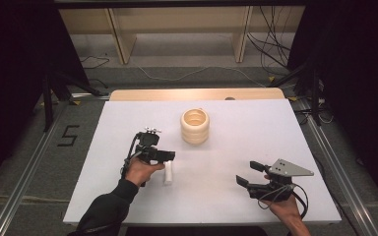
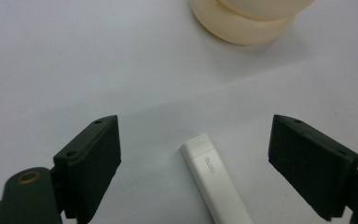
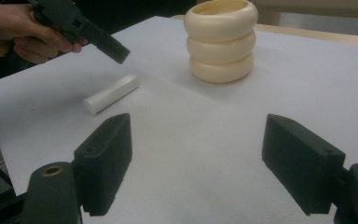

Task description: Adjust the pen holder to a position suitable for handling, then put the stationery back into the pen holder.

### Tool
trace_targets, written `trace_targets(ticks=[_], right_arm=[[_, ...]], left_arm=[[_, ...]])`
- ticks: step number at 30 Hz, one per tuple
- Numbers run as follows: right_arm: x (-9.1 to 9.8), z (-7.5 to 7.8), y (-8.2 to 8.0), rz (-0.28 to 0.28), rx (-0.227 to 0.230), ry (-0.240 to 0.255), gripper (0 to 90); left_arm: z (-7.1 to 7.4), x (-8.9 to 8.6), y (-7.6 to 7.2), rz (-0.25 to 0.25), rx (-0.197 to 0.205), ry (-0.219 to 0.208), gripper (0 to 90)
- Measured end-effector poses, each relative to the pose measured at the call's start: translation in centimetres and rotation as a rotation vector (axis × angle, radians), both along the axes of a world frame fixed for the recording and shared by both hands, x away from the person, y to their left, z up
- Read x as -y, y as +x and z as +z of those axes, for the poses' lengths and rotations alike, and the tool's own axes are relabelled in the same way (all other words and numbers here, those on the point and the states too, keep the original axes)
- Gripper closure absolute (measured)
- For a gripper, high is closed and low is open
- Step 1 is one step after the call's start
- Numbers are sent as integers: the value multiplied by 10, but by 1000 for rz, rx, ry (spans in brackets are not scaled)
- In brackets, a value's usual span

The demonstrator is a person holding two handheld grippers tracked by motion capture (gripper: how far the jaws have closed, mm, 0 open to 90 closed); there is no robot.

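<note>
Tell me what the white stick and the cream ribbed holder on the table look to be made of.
White stick: likely plastic, smooth with a slight sheen, crisp moulded edges and faint grey lettering printed on it. Cream ribbed holder: three stacked rounded rings, hollow at the top, matte and even in colour; it could be plastic, silicone or glazed ceramic, the look leaves that open.

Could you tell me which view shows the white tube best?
The left gripper view: the tube lies close, its lettering readable. The right gripper view shows it whole but farther off; in the high view it is small, beside the left hand.
</note>
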State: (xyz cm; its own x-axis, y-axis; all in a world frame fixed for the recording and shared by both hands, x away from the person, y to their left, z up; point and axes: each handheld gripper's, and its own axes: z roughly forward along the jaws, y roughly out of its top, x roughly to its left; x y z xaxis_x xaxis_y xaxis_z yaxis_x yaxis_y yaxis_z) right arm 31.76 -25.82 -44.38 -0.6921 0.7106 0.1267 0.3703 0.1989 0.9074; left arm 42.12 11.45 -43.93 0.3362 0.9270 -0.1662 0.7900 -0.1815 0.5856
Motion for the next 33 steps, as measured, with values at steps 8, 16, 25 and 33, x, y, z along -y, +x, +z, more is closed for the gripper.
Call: trace_targets(ticks=[8,16,25,33], right_arm=[[0,0,0,-5,0,-6,249],[-2,0,0,1,5,-12,249],[-2,0,-1,1,1,-13,249],[-4,1,-2,7,7,-21,249]], left_arm=[[-3,-3,-9,-10,-27,2,157],[-4,-3,-16,-9,-36,7,156],[-7,1,-24,-12,-61,8,155],[-9,11,-28,-17,-79,29,155]])
